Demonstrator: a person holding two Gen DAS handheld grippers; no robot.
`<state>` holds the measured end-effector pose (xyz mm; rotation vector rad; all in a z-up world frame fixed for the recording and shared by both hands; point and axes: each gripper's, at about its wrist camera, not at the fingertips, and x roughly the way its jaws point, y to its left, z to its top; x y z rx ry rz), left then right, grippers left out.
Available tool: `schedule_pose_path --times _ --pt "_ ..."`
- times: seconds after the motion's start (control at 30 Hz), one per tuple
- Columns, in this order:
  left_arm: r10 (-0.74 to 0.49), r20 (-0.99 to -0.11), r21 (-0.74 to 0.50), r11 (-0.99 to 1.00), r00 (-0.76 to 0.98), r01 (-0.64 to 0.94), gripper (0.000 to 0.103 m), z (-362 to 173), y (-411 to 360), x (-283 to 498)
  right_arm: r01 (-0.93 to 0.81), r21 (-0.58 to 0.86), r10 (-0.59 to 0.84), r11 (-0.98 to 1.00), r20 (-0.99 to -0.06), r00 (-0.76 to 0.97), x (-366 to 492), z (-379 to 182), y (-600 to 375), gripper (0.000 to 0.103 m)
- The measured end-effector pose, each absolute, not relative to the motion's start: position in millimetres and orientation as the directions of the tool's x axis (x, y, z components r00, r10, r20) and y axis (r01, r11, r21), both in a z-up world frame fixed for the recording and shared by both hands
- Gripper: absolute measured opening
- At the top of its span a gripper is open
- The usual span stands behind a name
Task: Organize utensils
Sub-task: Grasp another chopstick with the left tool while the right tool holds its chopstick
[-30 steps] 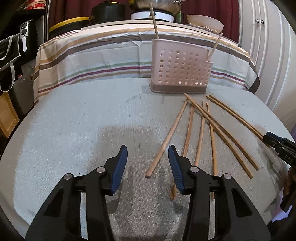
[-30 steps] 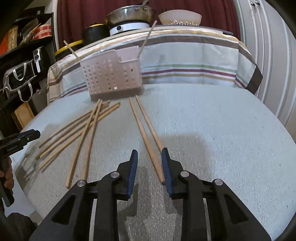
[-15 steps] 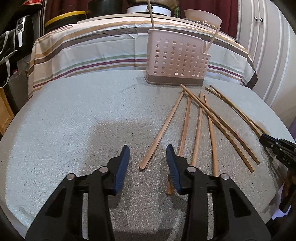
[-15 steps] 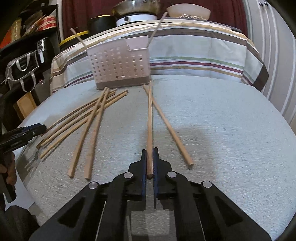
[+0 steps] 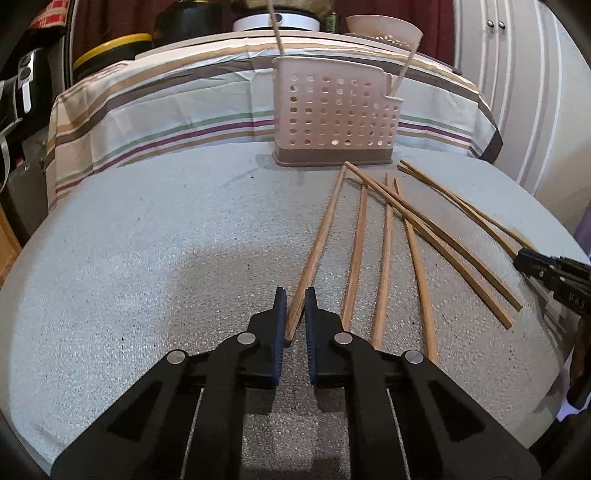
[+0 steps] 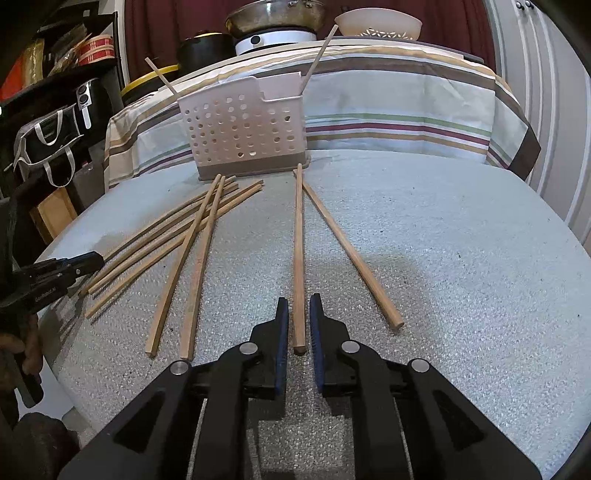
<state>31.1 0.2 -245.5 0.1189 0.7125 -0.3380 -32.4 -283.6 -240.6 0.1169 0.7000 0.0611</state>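
Several wooden chopsticks lie fanned on the grey foam mat in front of a pink perforated utensil holder (image 5: 334,114), which also shows in the right wrist view (image 6: 245,129) with two sticks standing in it. My left gripper (image 5: 294,314) is shut on the near end of the leftmost chopstick (image 5: 317,247), which still rests on the mat. My right gripper (image 6: 298,319) is closed around the near end of another chopstick (image 6: 297,251), with a slight gap at the pads. A second chopstick (image 6: 351,254) lies just right of it.
The grey mat (image 5: 147,258) covers a round table. Behind it a striped cloth (image 6: 406,110) covers a surface with a pan, a bowl (image 6: 378,22) and pots. A white cabinet (image 5: 517,74) stands right; bags and shelves stand left.
My left gripper moved forward and closed on the leftmost chopstick's end. My right gripper, shut tight on its chopstick half a second ago, now shows slightly wider jaws.
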Motion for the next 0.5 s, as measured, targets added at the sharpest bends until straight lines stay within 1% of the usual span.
schedule_pose_path --times 0.07,0.2,0.33,0.43,0.5 --pt "-0.259 -0.65 0.007 0.938 0.714 0.347 0.01 -244.6 -0.7 28.9 -0.02 0.136 0.103 0.99 -0.637 0.764 -33.1 -240.8 -283.5 0.008" --pt "-0.259 -0.649 0.01 0.937 0.715 0.348 0.009 -245.3 -1.5 27.7 -0.018 0.141 0.104 0.99 -0.632 0.768 -34.6 -241.0 -282.2 0.008" --pt "-0.262 -0.654 -0.013 0.942 0.71 0.335 0.01 -245.9 2.4 28.3 -0.018 0.141 0.104 0.99 -0.63 0.77 -35.5 -241.2 -281.2 0.008" --pt "-0.259 -0.653 -0.02 0.945 0.712 0.326 0.013 -246.9 4.3 27.4 -0.017 0.148 0.107 0.989 -0.627 0.771 -36.2 -241.0 -281.2 0.008" --pt "-0.256 -0.652 -0.013 0.945 0.714 0.327 0.018 -247.2 3.4 26.1 -0.017 0.148 0.107 0.989 -0.626 0.773 -36.5 -241.1 -281.0 0.008"
